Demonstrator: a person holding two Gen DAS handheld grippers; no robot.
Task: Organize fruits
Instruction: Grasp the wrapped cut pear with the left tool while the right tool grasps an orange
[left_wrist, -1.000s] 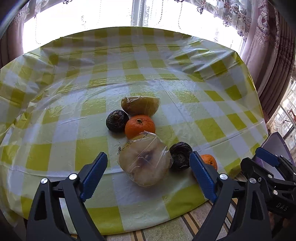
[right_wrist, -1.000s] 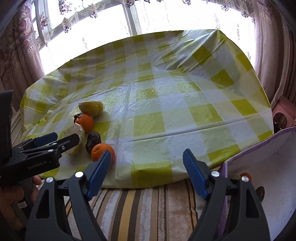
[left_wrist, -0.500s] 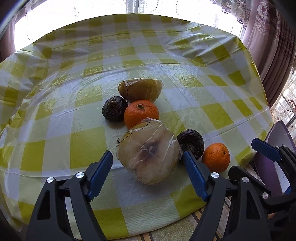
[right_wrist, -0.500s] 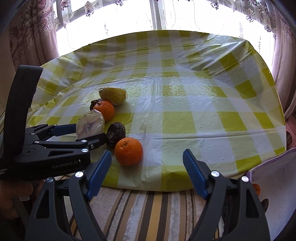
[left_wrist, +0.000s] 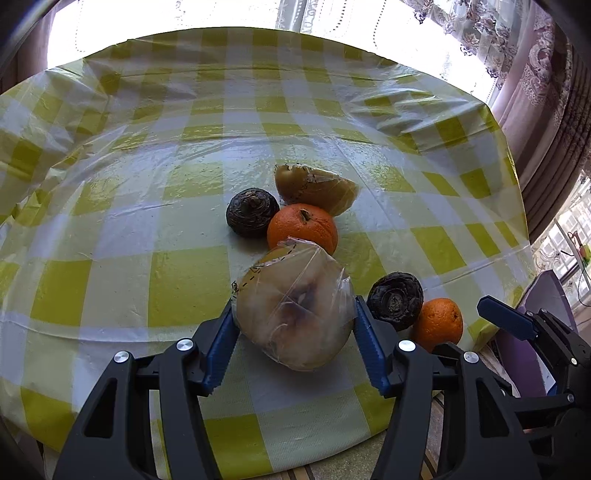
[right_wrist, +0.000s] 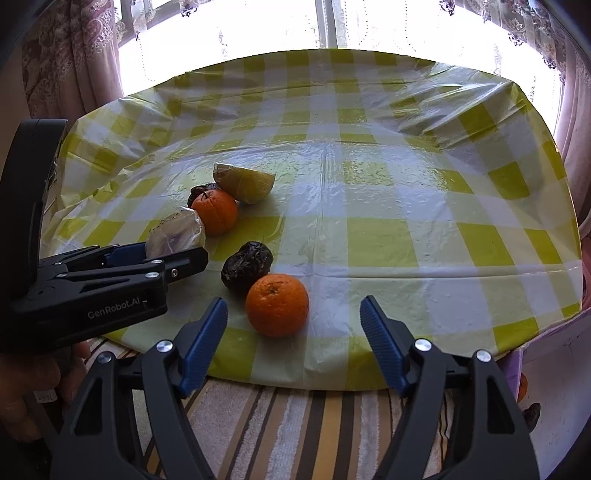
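Observation:
My left gripper (left_wrist: 293, 347) is shut on a plastic-wrapped pale cut fruit (left_wrist: 295, 308), with both blue pads against its sides on the table; it also shows in the right wrist view (right_wrist: 177, 234). Behind it lie an orange (left_wrist: 302, 229), a dark wrinkled fruit (left_wrist: 252, 211) and a wrapped yellow fruit half (left_wrist: 317, 189). To its right sit another dark fruit (left_wrist: 396, 300) and a second orange (left_wrist: 439, 320). My right gripper (right_wrist: 293, 343) is open and empty, just in front of that orange (right_wrist: 277, 304) near the table's front edge.
The round table (right_wrist: 388, 236) carries a yellow-checked cloth under clear plastic. A white box (right_wrist: 557, 387) at the lower right holds an orange and a dark fruit. A striped rug (right_wrist: 295, 435) lies below the table edge. Curtains and a bright window stand behind.
My left gripper has moved forward and closed its pads on the wrapped cut fruit. My right gripper has moved toward the front orange, which now sits nearer its open fingers.

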